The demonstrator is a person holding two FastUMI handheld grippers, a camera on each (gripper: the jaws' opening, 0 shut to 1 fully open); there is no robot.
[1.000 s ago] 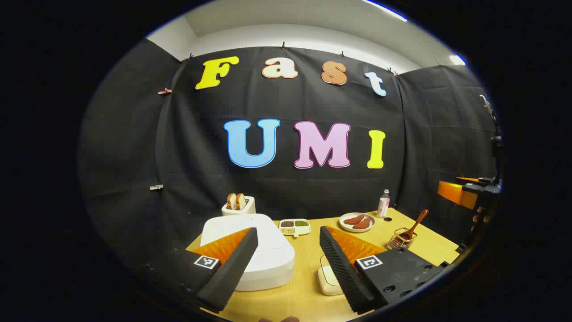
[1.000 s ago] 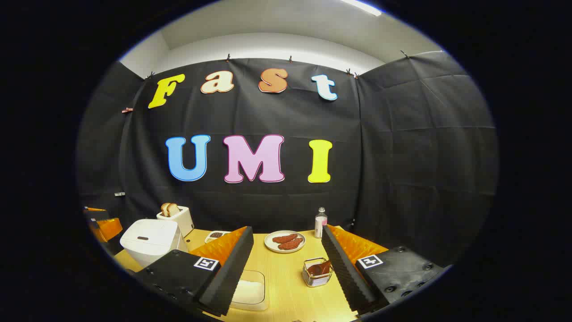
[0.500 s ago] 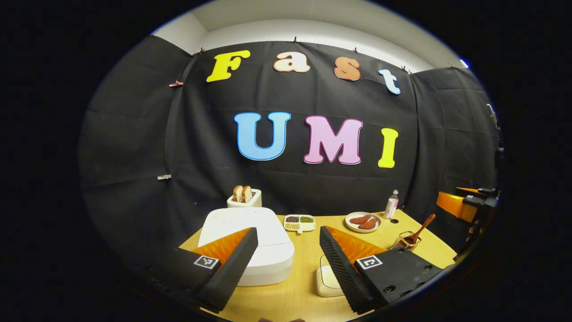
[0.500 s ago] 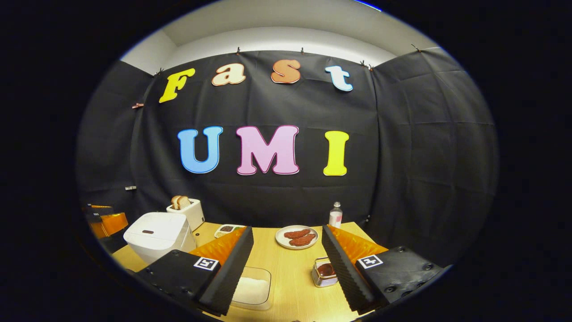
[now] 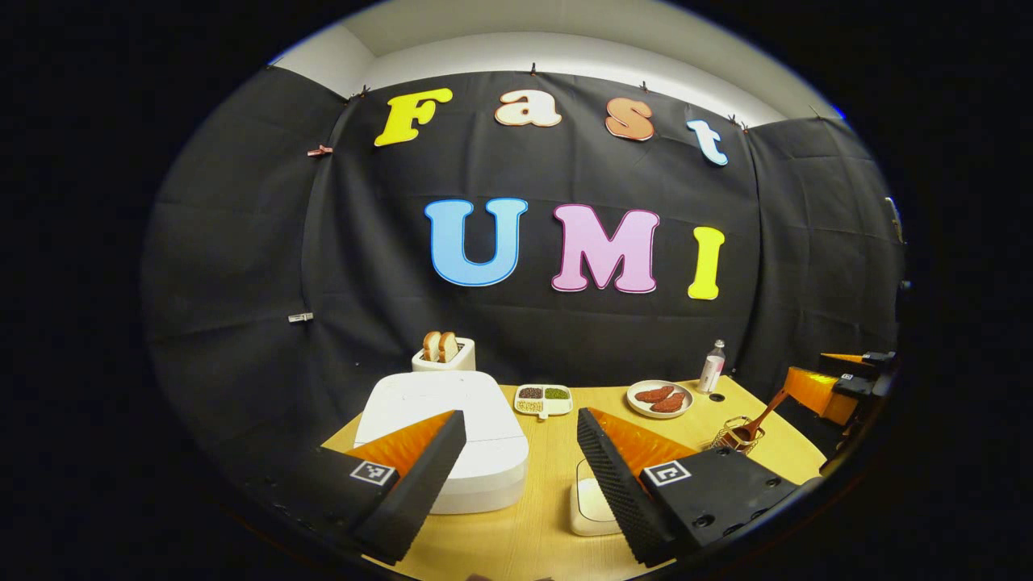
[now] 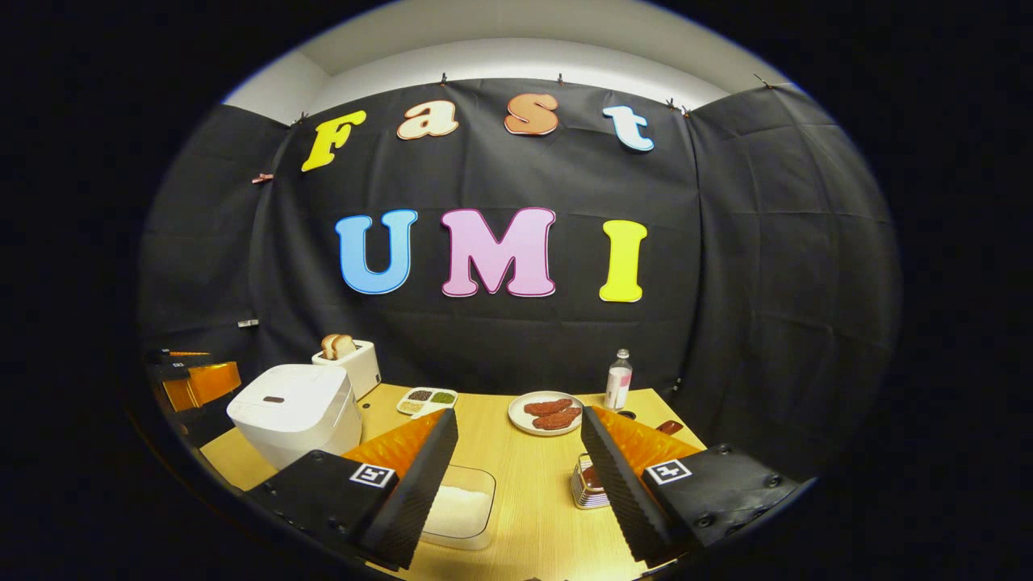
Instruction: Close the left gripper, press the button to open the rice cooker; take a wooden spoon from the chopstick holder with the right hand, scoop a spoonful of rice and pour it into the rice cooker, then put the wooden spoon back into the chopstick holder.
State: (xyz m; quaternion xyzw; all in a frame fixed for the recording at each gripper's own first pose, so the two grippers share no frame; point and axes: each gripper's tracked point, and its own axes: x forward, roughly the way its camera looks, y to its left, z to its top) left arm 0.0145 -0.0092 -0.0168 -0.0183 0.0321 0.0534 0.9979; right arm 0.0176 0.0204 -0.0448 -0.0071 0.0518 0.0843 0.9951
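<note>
The white rice cooker (image 5: 440, 440) stands shut at the table's left, just beyond my left gripper (image 5: 520, 418), which is open and empty. Its lid button (image 6: 273, 399) faces up. A clear box of rice (image 6: 460, 512) sits at the front middle, below my open, empty right gripper (image 6: 518, 415). The wire chopstick holder (image 5: 730, 436) holds the wooden spoon (image 5: 763, 411), handle leaning right. In the right gripper view the holder (image 6: 589, 484) is partly hidden by my right finger.
Along the back of the wooden table (image 6: 524, 476) stand a toaster (image 6: 347, 359) with bread, a divided dish (image 6: 426, 398), a plate (image 6: 550, 413) of brown food and a small bottle (image 6: 618, 379). The left gripper (image 6: 198, 379) shows beside the cooker.
Both views have shifted so the table reaches farther up. The right gripper has closed in on the chopstick holder, which now slips behind its right finger. Both stay open.
</note>
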